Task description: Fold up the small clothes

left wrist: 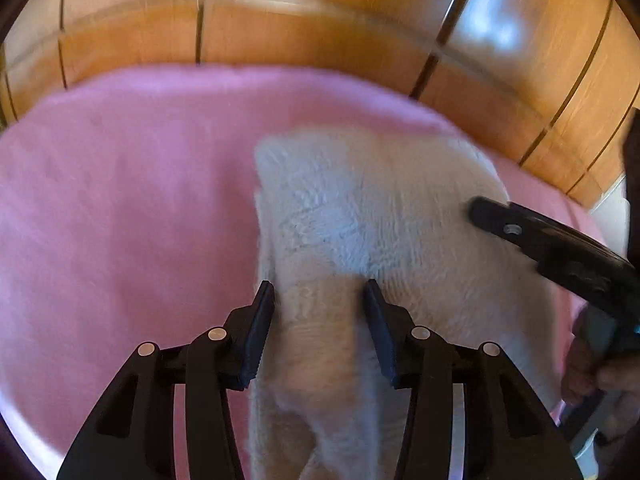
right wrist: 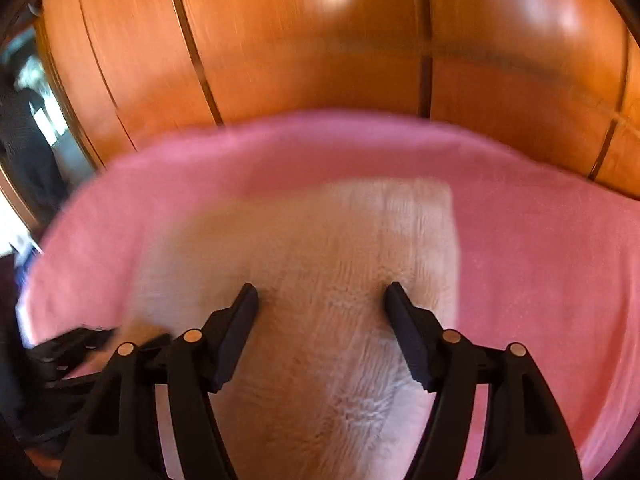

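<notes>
Both the left gripper [left wrist: 318,296] and right gripper [right wrist: 320,298] hover, jaws released, over a fluffy white garment [left wrist: 360,208] on pink cloth [left wrist: 120,200]

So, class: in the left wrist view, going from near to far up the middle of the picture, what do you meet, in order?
Left gripper, jaws apart → white fluffy garment → pink blanket → wooden wardrobe panels.

A home bedroom, judging by a bed spread with a soft pink blanket [left wrist: 120,200] and glossy wooden wardrobe doors [right wrist: 312,48] with thin metal trim right behind it.
</notes>
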The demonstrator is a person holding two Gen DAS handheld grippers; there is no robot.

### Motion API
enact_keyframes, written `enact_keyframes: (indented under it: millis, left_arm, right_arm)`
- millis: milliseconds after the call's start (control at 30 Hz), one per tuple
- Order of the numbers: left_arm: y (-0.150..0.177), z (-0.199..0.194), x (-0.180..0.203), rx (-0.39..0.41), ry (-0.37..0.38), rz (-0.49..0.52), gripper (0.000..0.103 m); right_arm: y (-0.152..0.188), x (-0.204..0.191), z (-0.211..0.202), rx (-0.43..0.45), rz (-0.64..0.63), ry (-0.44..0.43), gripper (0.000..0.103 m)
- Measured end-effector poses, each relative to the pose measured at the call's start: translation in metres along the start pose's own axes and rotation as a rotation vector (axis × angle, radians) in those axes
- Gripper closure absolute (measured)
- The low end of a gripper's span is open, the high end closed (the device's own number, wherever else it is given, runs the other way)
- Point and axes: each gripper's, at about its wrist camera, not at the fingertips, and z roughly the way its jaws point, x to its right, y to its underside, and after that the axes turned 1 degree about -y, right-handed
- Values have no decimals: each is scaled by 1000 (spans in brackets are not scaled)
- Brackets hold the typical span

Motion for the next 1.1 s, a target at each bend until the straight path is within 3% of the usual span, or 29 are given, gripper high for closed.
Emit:
enact_keyframes:
  millis: [67,200,300,367,533,667,767,967,1100]
  left_arm:
    - [3,4,-8,8,29,-38,55]
    - [1,-9,-19,24,73,-101,55]
    - [0,-32,-24,92,47,-109,37]
    - [-2,-42,-30,117,53,-125,29]
    - [-4,-36,-33,53,115,-104,29]
    - [-5,-15,-38,-23,185,-112,29]
    - [-6,2,-48,-68,287,-176,29]
    - [-1,26,-62,-102,417,-248,30]
    - [5,31,-64,-93,508,-273,51]
  right_arm:
    - [5,-5,8,58,-45,34,34]
    - [10,1,-1,65,-39,13,32]
    - [12,13,-15,76,-4,-28,26]
    - [14,21,-34,86,24,-77,11]
    - [27,53,-67,122,130,-157,4]
    - [45,94,-68,73,275,-261,3]
    - [59,120,-57,39,392,-349,3]
    - [63,109,-33,-19,406,-512,10]
    - [58,84,-12,-52,357,-507,15]
